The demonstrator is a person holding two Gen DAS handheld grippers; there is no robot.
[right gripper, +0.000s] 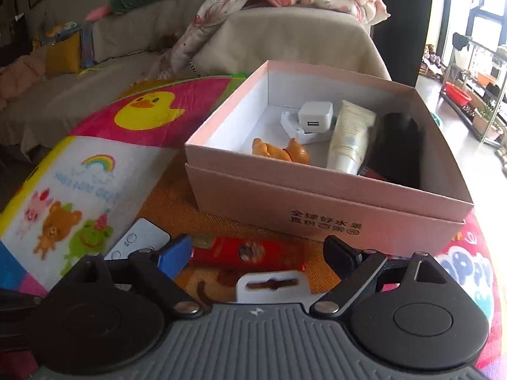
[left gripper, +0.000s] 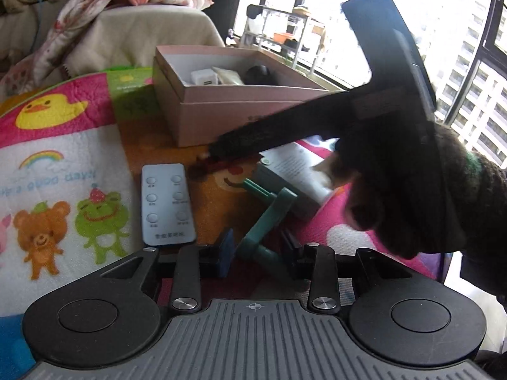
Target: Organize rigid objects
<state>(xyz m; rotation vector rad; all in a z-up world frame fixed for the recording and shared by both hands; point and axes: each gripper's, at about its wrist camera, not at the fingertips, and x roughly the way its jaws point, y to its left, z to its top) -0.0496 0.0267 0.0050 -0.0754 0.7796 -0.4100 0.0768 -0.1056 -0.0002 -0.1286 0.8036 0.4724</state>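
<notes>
A pink open box holds a white charger, a cream tube, an orange toy and a black object. My left gripper is open around a teal plastic piece on the mat. A grey remote lies left of it. My right gripper is open over a red packet with a white hang tab. In the left view the right gripper's dark body reaches toward that red packet.
A colourful cartoon mat covers the table. A white leaflet box lies under the right hand. A covered sofa with a blanket stands behind. Windows and a shelf rack are at the right.
</notes>
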